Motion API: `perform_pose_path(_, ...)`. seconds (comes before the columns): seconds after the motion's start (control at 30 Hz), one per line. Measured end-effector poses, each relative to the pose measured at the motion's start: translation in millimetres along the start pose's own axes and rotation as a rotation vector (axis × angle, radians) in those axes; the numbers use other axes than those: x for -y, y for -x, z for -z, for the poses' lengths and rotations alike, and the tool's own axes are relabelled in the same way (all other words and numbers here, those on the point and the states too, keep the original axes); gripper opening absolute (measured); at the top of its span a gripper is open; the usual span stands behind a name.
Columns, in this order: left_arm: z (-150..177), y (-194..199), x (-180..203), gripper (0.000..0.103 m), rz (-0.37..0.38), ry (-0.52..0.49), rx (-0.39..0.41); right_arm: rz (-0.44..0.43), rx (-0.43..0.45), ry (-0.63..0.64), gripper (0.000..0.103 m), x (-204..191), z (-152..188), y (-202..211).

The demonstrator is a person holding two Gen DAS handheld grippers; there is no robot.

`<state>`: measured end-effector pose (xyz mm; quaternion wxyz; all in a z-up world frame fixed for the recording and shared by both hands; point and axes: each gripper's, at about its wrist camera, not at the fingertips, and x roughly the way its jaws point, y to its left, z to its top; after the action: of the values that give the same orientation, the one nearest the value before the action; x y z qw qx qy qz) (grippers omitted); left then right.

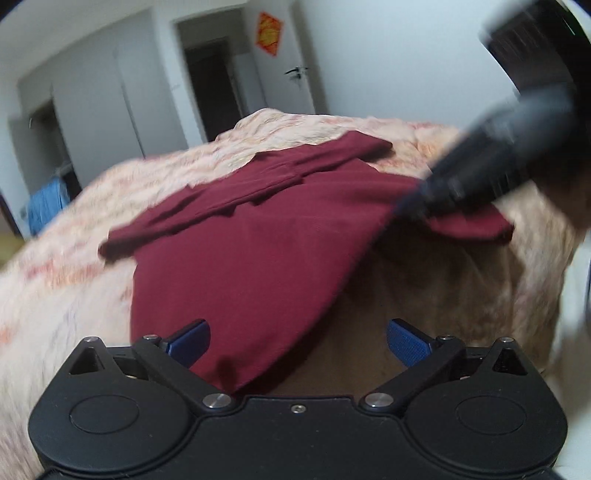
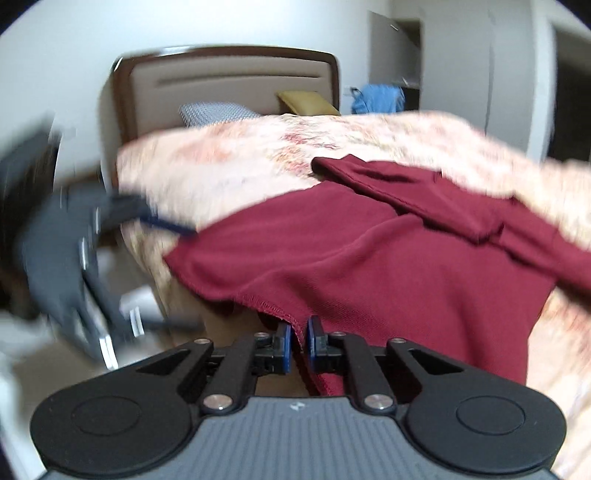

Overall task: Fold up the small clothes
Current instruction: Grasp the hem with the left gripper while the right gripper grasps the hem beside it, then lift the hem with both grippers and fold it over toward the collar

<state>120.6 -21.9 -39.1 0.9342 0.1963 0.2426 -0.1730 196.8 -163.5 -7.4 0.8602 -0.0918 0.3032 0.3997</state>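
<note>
Right wrist, maroon shirt [image 2: 369, 258] hem pinched in right claw [image 2: 300, 345]

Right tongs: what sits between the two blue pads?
The hem of the maroon garment runs between the pads of the right tongs, which are shut on it; the right wrist view shows this.

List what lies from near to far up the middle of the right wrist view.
Right hand-held gripper shut on the hem, maroon shirt, floral bedspread, grey patterned pillow, padded headboard, white wall.
</note>
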Motion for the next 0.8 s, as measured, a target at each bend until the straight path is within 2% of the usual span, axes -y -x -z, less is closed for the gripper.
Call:
perform_pose_path(0.13, -6.9, -20.8, 12.8, 0.09, -0.116, -0.068, -0.005, -0.08, 0.016, -0.143, 0.011, 27.9, -13.9, 10.4)
perform_pose_path(0.27, -9.3, -27.3, 3.6, 0.061, -0.179, -0.079, -0.018, -0.101, 0.047, -0.187, 0.011, 39.9, -19.8, 20.5)
perform_pose_path(0.4, -1.4, -22.5, -12.4, 0.043, -0.259, -0.107, -0.022, -0.096, 0.073, -0.205, 0.011, 43.7, -20.7, 23.6)
perform_pose_path(0.47, 4.0, -15.6, -20.8, 0.028, -0.291, -0.124, -0.019, -0.092, 0.08, -0.213, 0.011, 43.7, -18.6, 22.6)
perform_pose_path(0.57, 5.6, -5.1, -31.0, 0.008, -0.299, -0.12, -0.007, -0.076, 0.079, -0.199, 0.011, 38.3, -11.8, 21.8)
perform_pose_path(0.63, 1.5, -0.4, -35.4, 0.005, -0.308, -0.124, 0.013, -0.059, 0.072, -0.157, 0.012, 30.3, -7.7, 19.6)
perform_pose_path(0.7, -6.0, 1.8, -42.5, 0.005, -0.307, -0.119, 0.024, -0.034, 0.067, -0.094, 0.02, 19.2, -2.1, 16.0)
perform_pose_path(0.73, -11.2, 2.2, -47.4, 0.005, -0.302, -0.109, 0.029, -0.021, 0.056, -0.055, 0.03, 13.2, 1.0, 13.4)
perform_pose_path(0.77, -16.7, 2.5, -52.7, 0.005, -0.295, -0.095, 0.035, -0.008, 0.044, -0.014, 0.046, 6.7, 4.1, 10.0)
perform_pose_path(0.8, -22.8, 2.0, -58.7, 0.005, -0.284, -0.081, 0.039, 0.008, 0.036, 0.024, 0.053, -0.3, 7.8, 7.2)
